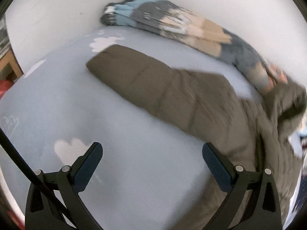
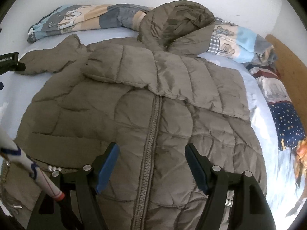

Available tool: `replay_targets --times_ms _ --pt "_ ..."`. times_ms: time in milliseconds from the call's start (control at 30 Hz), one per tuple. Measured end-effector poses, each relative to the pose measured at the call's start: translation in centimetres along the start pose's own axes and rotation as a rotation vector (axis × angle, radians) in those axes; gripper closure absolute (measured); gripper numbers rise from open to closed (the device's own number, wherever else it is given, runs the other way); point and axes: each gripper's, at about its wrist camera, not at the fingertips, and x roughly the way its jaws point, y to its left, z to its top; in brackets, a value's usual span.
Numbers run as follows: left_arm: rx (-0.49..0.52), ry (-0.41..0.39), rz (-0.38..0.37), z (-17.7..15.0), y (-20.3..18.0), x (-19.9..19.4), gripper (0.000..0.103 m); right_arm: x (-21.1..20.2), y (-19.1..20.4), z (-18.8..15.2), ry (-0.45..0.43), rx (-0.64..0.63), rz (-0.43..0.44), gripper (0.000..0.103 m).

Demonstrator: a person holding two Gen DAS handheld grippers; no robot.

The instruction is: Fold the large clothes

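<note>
An olive-brown puffer jacket (image 2: 153, 99) lies front up on a bed with a pale blue sheet (image 2: 11, 95), hood (image 2: 178, 19) toward the wall. One sleeve (image 2: 191, 80) is folded across the chest. The other sleeve (image 1: 153, 84) stretches out flat over the sheet (image 1: 76, 105). My right gripper (image 2: 152, 146) hovers open above the zipper (image 2: 153, 124) near the hem, with nothing between its fingers. My left gripper (image 1: 152, 147) is open over the bare sheet beside the outstretched sleeve and holds nothing. The left view is motion-blurred.
A rolled patterned blanket (image 2: 80, 19) lies along the white wall (image 1: 57, 3) behind the jacket. Navy star-print fabric (image 2: 287, 124) and a wooden bed frame (image 2: 287, 61) sit at the right. A white cord with a red tip (image 2: 38, 172) crosses the lower left.
</note>
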Motion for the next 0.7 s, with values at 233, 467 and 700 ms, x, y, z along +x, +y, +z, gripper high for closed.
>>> replay_targets --times_ms 233,467,700 --pt "-0.192 -0.026 -0.094 5.7 7.6 1.5 0.008 0.2 -0.4 0.0 0.013 0.009 0.008 0.027" --pt "-0.351 0.048 -0.205 10.2 12.5 6.7 0.036 0.3 -1.5 0.0 0.027 0.05 0.041 0.027" --pt "-0.47 0.093 -0.245 11.4 14.7 12.4 0.054 0.5 -1.9 -0.1 0.032 0.059 0.053 0.027"
